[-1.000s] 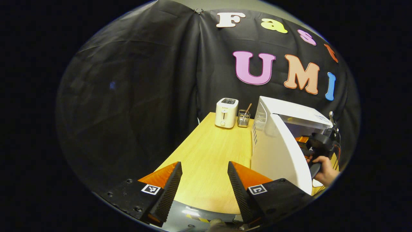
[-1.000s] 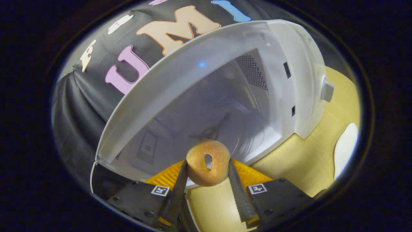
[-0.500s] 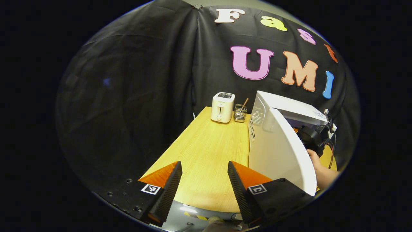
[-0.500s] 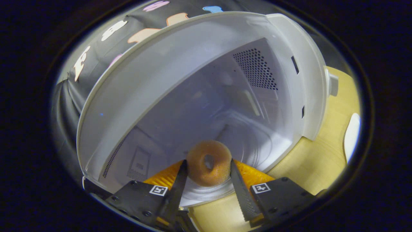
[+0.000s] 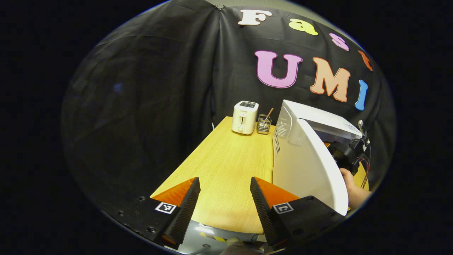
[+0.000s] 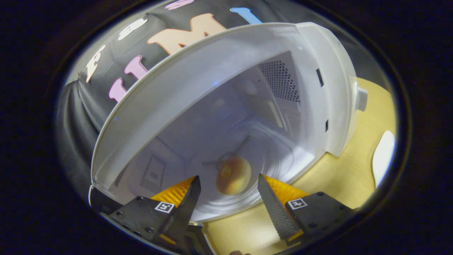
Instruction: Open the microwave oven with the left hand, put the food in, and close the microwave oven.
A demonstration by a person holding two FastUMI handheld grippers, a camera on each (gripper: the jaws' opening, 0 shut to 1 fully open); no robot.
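The white microwave [image 5: 318,118] stands on the wooden table [image 5: 230,163] with its door [image 5: 308,170] swung open. In the right gripper view I look into its cavity [image 6: 226,117]. A brown doughnut [image 6: 233,175], slightly blurred, lies on the glass turntable [image 6: 276,156], free of both fingers. My right gripper [image 6: 230,200] is open just in front of the doughnut, at the cavity's mouth. In the left gripper view it appears behind the door, held by a hand [image 5: 354,191]. My left gripper [image 5: 224,198] is open and empty over the table's near edge, left of the door.
A white toaster [image 5: 244,117] and a wire holder with utensils [image 5: 264,124] stand at the table's far end. A white plate [image 6: 384,159] lies on the table right of the microwave. A knob [image 6: 361,99] sticks out of the microwave's front panel.
My right gripper opened and let go of the doughnut, which dropped onto the turntable inside the microwave. The left gripper has hardly moved.
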